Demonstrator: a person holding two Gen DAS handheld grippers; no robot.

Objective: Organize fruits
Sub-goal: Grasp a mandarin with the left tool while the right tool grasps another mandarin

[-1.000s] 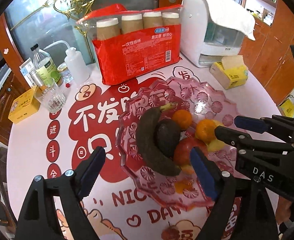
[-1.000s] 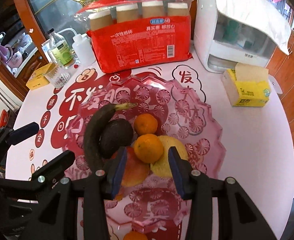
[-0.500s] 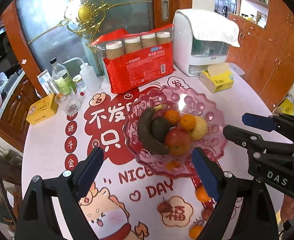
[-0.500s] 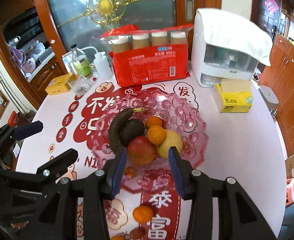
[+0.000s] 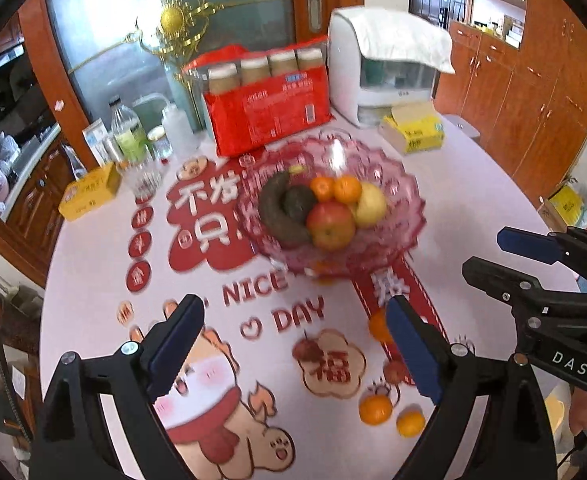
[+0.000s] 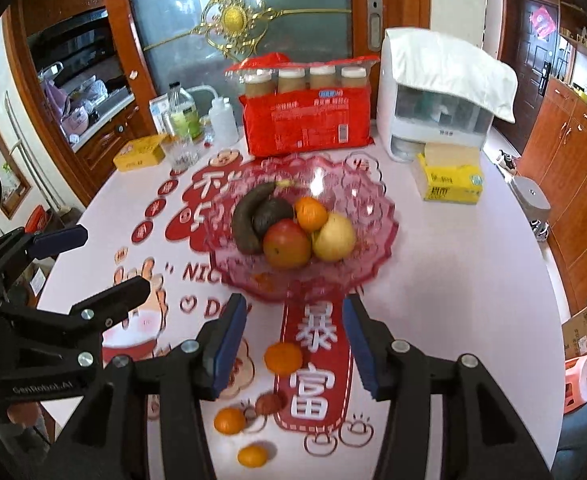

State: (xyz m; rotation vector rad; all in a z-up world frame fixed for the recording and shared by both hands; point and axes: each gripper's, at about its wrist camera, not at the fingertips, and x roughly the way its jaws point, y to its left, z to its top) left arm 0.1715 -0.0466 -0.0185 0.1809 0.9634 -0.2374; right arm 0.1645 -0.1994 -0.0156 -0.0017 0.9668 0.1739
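Note:
A pink glass bowl (image 5: 409,208) (image 6: 385,224) stands mid-table. It holds a dark banana (image 5: 277,208), an avocado (image 5: 299,200), a red apple (image 5: 330,224), a yellow pear (image 6: 333,236) and tangerines (image 5: 347,189). Loose tangerines (image 6: 283,357) (image 6: 229,420) (image 6: 252,455) and a small red fruit (image 6: 269,403) lie on the printed cloth in front of the bowl. My left gripper (image 5: 295,312) hovers over the cloth short of the bowl, its jaws opening with nothing between them. My right gripper (image 6: 293,312) hangs above the nearest loose tangerine, its jaws also opening and empty.
Behind the bowl stand a red pack of paper cups (image 5: 269,112), a white appliance under a towel (image 5: 381,64) and a yellow tissue box (image 5: 413,132). Bottles, a glass (image 5: 145,176) and a yellow box (image 5: 89,192) crowd the back left. Wooden cabinets flank the round table.
Both grippers have drawn back and upward from the bowl, which now looks smaller and farther off. The loose tangerines have come into view, and the right jaws have widened.

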